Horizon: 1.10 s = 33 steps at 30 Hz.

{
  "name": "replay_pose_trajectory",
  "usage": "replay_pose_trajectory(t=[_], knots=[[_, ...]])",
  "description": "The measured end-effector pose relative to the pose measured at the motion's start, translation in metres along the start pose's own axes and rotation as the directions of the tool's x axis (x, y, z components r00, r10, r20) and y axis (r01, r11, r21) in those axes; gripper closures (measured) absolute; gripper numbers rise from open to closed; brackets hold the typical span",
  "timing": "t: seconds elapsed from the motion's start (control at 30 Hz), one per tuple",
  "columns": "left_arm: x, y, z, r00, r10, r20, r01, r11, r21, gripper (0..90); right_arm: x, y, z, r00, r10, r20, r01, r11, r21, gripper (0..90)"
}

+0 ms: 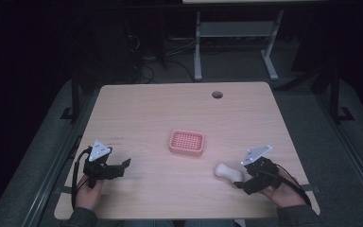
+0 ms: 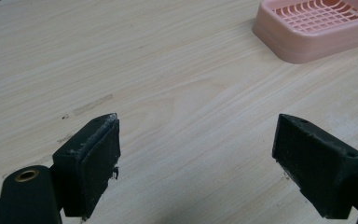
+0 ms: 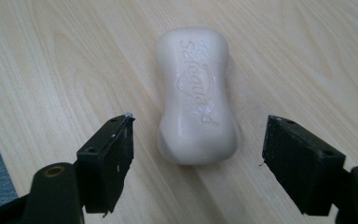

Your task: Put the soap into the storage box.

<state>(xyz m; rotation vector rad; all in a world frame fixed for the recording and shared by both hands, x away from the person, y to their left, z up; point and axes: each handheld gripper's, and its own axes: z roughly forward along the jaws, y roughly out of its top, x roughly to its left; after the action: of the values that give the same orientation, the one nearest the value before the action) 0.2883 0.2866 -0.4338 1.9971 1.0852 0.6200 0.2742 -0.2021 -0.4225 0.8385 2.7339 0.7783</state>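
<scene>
Your soap dish (image 1: pixel 186 143) is the anchor here: pink, slotted grid top, sitting approx mid-surface (image 1: pixel 179 101) on the light wood.

Soap bar (image 1: pixel 229 172) is white, lying flat on the wood, near the dish on its right & a bit closer to you, not touching it. In the right gripper view the bar (image 3: pixel 196 95) has "Safeguard" embossed on top, long axis pointing away from the camera.

Your right gripper (image 1: pixel 244 178) is just beside the bar, on the far side from the dish. Jaws spread wide w/ the near end of the soap between them, gaps both sides, so nothing gripped.

Left gripper (image 1: pixel 121 166) is well left of the dish, nearer your edge. Jaws wide apart too, only bare wood between them; in the left gripper view the dish (image 2: pixel 314 28) sits up top right.
</scene>
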Motion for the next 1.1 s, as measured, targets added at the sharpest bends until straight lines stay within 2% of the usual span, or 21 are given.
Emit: replay_pose_trajectory(t=[0.47, 0.8, 1.1], knots=[[0.0, 0.0, 0.0, 1.0, -0.004, 0.0, 0.004, 1.0, -0.004, 14.7, 0.0, 0.013, 0.011, 0.999, -0.045, -0.001, 0.045, 0.999, 0.023, 20.7], [-0.001, 0.0, 0.001, 1.0, -0.002, 0.003, 0.002, 1.0, 0.003, 14.7, 0.0, 0.024, 0.022, 0.9972, -0.074, -0.008, 0.075, 0.995, 0.06, 25.7], [0.0, 0.0, 0.0, 1.0, 0.003, 0.002, -0.003, 1.0, 0.0, 14.7, -0.004, 0.033, 0.038, 0.9957, -0.092, -0.01, 0.093, 0.989, 0.115, 33.8]])
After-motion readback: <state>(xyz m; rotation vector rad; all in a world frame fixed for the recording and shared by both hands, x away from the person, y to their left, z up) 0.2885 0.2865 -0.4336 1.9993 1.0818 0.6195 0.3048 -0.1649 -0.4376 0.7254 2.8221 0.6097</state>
